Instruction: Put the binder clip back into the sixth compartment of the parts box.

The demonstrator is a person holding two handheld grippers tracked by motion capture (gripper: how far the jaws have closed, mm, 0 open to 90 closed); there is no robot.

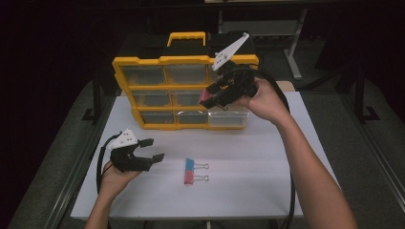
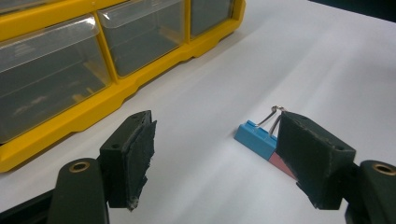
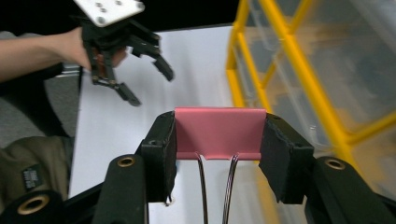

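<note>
My right gripper (image 1: 213, 97) (image 3: 217, 144) is shut on a red binder clip (image 3: 218, 132) (image 1: 206, 97), held in the air in front of the right column of the yellow drawer organizer (image 1: 138, 61) (image 3: 275, 60) (image 2: 70, 119). The bottom-right clear drawer (image 1: 228, 118) is pulled out below the clip. My left gripper (image 1: 152, 149) (image 2: 215, 161) (image 3: 147, 81) stands open low over the white table, left of a blue binder clip (image 1: 190, 164) (image 2: 254, 136) and a second red binder clip (image 1: 189, 178) (image 2: 280, 164) lying side by side.
The white table (image 1: 248, 162) runs from the organizer to the front edge. The organizer stands upright at the back with several clear drawers and a yellow carry handle (image 1: 186, 36). A black cable (image 1: 292, 191) trails from my right gripper along the forearm.
</note>
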